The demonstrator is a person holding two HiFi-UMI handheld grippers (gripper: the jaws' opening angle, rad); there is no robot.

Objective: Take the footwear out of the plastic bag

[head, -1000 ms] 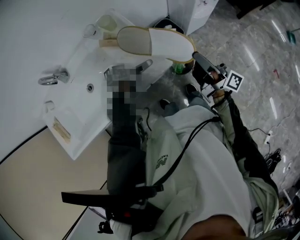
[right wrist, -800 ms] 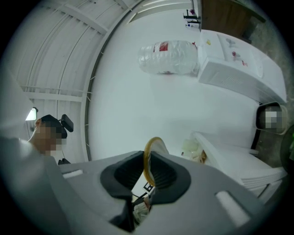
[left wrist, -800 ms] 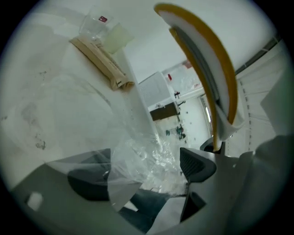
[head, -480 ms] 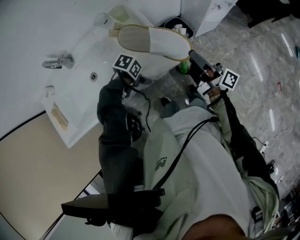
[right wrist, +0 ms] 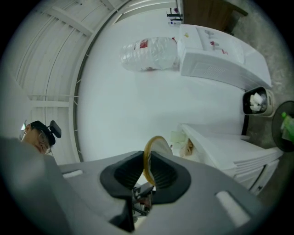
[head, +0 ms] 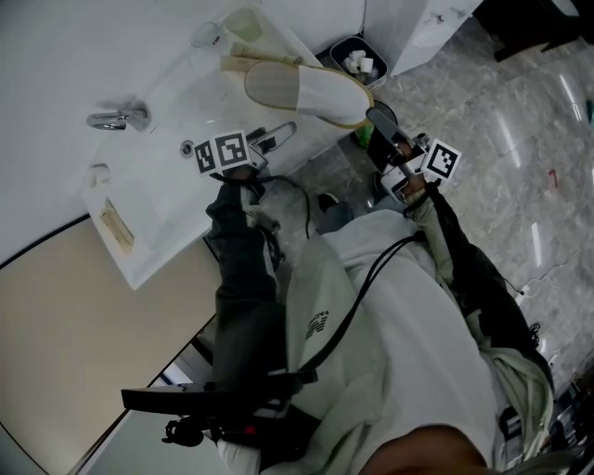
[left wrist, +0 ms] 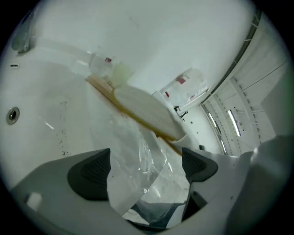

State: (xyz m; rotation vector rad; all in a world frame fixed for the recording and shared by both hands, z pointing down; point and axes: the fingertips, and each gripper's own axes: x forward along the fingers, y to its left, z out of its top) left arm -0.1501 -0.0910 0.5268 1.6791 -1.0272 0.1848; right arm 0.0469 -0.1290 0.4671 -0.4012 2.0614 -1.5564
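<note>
A white slipper (head: 306, 91) with a tan-edged sole hangs over the white sink (head: 139, 199). My right gripper (head: 379, 125) is shut on its heel rim. In the right gripper view that tan rim (right wrist: 148, 160) is pinched between the pads of the right gripper (right wrist: 147, 173). My left gripper (head: 271, 139) is just under the slipper, and its jaws are opening. In the left gripper view a crumpled clear plastic bag (left wrist: 138, 165) lies loose between the wide-apart jaws of the left gripper (left wrist: 146, 167), and neither pad presses on it. The slipper's sole (left wrist: 147, 114) shows beyond the bag.
A chrome tap (head: 116, 119) and a drain hole (head: 187, 147) are on the sink. A clear cup (head: 243, 23) and a wrapped item (head: 116, 239) stand on its rim. On the marble floor are a waste bin (head: 355, 57) and a green bottle (head: 364, 137). A toilet (right wrist: 220, 50) stands behind.
My left gripper has come up into view and moved left to the sink's edge. The slipper and my right gripper have sunk slightly toward the sink.
</note>
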